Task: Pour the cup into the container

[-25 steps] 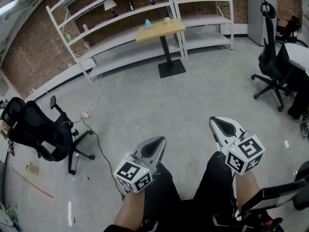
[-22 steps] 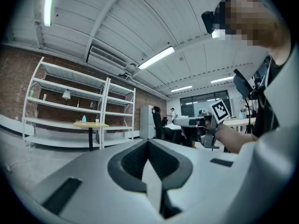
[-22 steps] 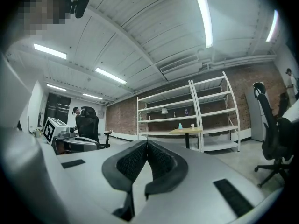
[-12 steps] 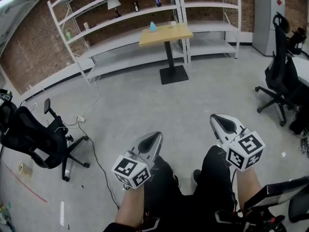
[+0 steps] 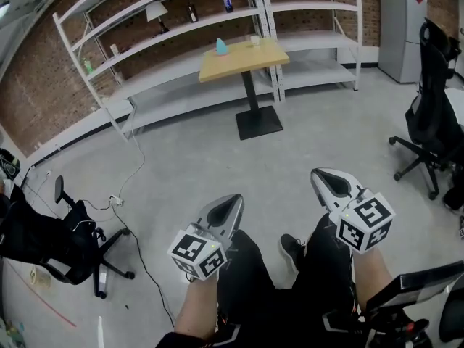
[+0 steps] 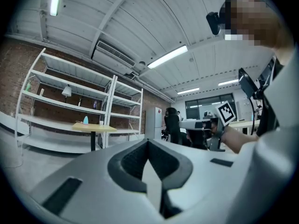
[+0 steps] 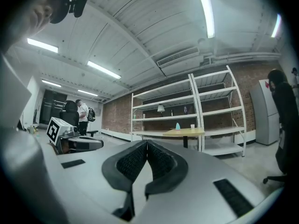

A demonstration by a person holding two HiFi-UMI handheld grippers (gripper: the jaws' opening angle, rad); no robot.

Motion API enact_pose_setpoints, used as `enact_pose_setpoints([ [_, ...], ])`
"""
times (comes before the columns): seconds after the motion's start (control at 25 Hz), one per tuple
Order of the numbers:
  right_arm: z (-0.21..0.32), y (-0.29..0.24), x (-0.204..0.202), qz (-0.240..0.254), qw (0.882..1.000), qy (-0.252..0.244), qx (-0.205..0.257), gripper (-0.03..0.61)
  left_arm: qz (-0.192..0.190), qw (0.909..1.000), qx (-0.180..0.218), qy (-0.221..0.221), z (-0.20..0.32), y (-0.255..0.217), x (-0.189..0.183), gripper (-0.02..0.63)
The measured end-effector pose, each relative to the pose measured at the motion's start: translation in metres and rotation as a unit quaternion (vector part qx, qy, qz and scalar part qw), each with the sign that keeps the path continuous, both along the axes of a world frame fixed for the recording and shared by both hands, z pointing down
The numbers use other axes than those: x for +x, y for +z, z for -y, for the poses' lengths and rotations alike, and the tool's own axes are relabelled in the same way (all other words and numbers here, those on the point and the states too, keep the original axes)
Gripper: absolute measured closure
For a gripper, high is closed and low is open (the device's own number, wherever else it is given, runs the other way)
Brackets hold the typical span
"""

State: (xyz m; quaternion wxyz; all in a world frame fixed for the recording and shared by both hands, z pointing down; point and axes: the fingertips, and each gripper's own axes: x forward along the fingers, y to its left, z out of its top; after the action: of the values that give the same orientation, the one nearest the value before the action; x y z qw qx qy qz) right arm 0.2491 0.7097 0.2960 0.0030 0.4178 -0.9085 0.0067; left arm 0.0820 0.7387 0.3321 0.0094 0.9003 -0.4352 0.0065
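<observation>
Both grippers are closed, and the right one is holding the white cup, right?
No, the right gripper holds nothing: the right gripper view shows its jaws shut together, empty. The white cup stands on the wooden table. The left gripper is closed too.

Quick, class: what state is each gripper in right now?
Left gripper: closed, holding nothing.
Right gripper: closed, holding nothing.

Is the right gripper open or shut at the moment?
Shut. The right gripper has its jaws touching at the tips, with nothing between them.
</observation>
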Motion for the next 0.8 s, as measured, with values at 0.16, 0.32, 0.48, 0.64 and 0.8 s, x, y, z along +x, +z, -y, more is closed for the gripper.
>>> enact_pose_setpoints([
  [0.16, 0.064, -0.004, -0.013, 0.01, 1.0, -0.007, 0.006, 0.577, 0.008, 0.9999, 0.003, -0.005, 0.058, -0.004, -0.013, 0.621],
  [0.32, 0.133, -0.01, -0.028, 0.016, 1.0, -0.013, 0.012, 0.577, 0.017, 0.9998, -0.002, -0.009, 0.119, -0.003, -0.026, 0.621],
  [0.48, 0.207, -0.008, -0.045, 0.019, 1.0, -0.022, 0.012, 0.578, 0.02, 0.9997, 0.002, -0.014, 0.19, -0.002, -0.039, 0.621],
  [0.64, 0.275, -0.006, -0.064, 0.009, 1.0, -0.026, 0.011, 0.577, 0.016, 0.9998, 0.007, -0.014, 0.262, -0.006, -0.055, 0.621],
  [0.8, 0.341, -0.013, -0.082, 0.008, 1.0, -0.017, 0.015, 0.578, 0.004, 1.0, 0.007, 0.003, 0.333, -0.013, -0.073, 0.621],
])
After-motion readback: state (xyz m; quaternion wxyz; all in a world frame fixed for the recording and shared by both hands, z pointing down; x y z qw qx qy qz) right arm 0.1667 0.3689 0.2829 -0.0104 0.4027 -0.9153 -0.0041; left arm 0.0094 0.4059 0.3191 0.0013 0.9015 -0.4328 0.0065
